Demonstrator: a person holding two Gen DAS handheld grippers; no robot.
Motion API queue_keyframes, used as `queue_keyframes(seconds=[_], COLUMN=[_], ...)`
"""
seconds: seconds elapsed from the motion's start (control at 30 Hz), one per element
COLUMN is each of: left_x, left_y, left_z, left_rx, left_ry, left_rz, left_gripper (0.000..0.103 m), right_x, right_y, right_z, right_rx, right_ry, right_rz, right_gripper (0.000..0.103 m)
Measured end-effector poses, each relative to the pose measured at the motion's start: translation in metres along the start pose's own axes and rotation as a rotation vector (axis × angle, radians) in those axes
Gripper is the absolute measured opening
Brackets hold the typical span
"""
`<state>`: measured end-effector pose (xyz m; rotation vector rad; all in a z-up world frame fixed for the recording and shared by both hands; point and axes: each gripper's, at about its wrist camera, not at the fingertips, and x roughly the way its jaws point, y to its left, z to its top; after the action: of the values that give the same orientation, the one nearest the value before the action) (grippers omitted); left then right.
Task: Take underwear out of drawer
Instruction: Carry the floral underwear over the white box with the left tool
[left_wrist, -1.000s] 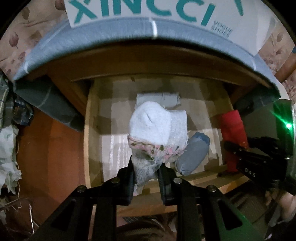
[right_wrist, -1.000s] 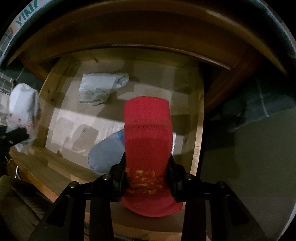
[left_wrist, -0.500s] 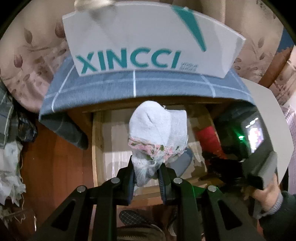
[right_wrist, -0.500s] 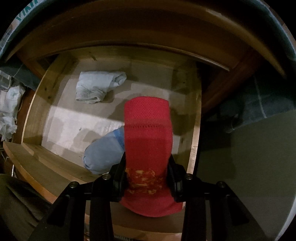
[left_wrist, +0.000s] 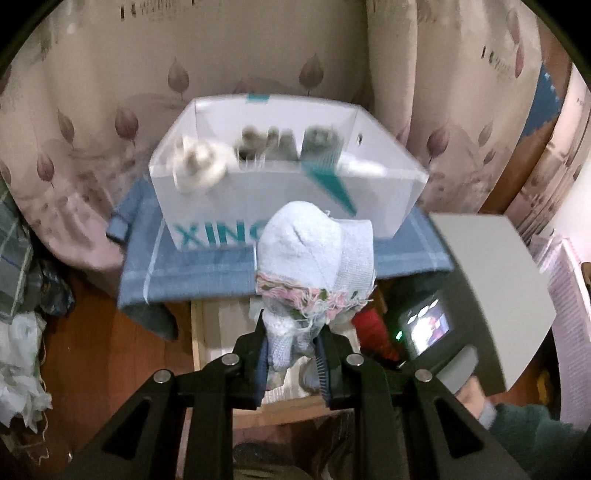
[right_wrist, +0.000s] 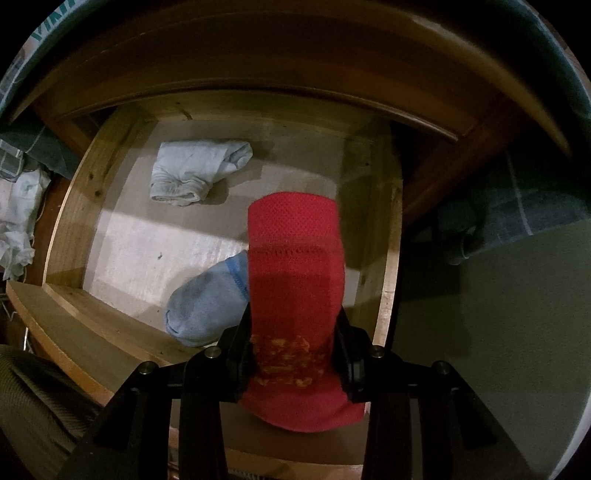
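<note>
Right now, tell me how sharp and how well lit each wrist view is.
Left wrist view: bright but motion-blurred, the white box and its contents smeared; the white sock in the left claw stays fairly crisp. Right wrist view: sharp but dim, with a light band across the drawer floor; heavy fisheye curvature.

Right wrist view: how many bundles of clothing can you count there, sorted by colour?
Red: 1, the red knitted bundle with yellow pattern, gripped in the right claw.
Pale grey: 1, the pale grey folded cloth bundle on the wooden drawer floor.
Blue-grey: 1, the blue-grey rolled sock bundle.
Total: 3
</note>
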<state>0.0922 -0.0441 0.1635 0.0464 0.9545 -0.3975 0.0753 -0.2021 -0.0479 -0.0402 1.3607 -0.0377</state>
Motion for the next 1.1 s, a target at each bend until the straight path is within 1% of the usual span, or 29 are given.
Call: queue_keyframes(seconds=[0.17, 0.23, 0.33, 0.43, 0.53, 0.63, 0.73, 0.8, 0.87, 0.93, 1.1], left_x=[-0.038, -0.048, -0.056, -0.058, -0.051, -0.041, -0.027, -0.017, -0.002, 0.013, 0.044], left_y=[-0.006, -0.006, -0.004, 0.001, 0.006, 0.007, 0.006, 0.007, 0.01, 0.011, 0.009], left_z=[0.033, 0.045, 0.064, 0.086, 0.105, 0.121, 0.138, 0.145, 0.151, 0.155, 0.162], left_rx=[0.029, 0.036, 0.039, 0.02, 0.009, 0.01, 0.022, 0.018, 0.008, -0.006, 0.006], left_ry=[-0.089, -0.121, -0.154, -0.171, -0.184, -0.179, -0.182, -0.181, -0.159, -0.146, -0.119], left_rz=[-0.005, 0.011, 0.033, 0.036, 0.063, 0.073, 0.108, 0.109, 0.095, 0.098, 0.095], left_gripper=[0.022, 0.022, 0.022, 0.022, 0.022, 0.022, 0.022, 0.022, 0.022, 0.022, 0.022], right_x=[0.0, 0.0, -0.001, -0.001, -0.001, -0.001, -0.002, -0.003, -0.003, -0.004, -0.005], right_y=[0.0, -0.001, -0.001, -0.001, 0.0, 0.0, 0.0, -0.001, -0.002, -0.003, -0.003], right_z=[0.0, 0.0, 0.0, 0.0, 0.0, 0.0, 0.0, -0.001, -0.001, -0.001, -0.002], right_rx=[0.001, 0.0, 0.002, 0.003, 0.002, 0.004, 0.002, 0.005, 0.007, 0.01, 0.011], right_ry=[-0.001, -0.001, -0.002, -0.002, -0.002, -0.004, -0.004, -0.006, -0.008, -0.01, -0.01], right_rz=[0.002, 0.002, 0.003, 0.006, 0.008, 0.011, 0.013, 0.02, 0.029, 0.037, 0.048], right_gripper=[0.035, 0.035, 0.035, 0.035, 0.035, 0.035, 0.035, 0.035, 0.035, 0.035, 0.035])
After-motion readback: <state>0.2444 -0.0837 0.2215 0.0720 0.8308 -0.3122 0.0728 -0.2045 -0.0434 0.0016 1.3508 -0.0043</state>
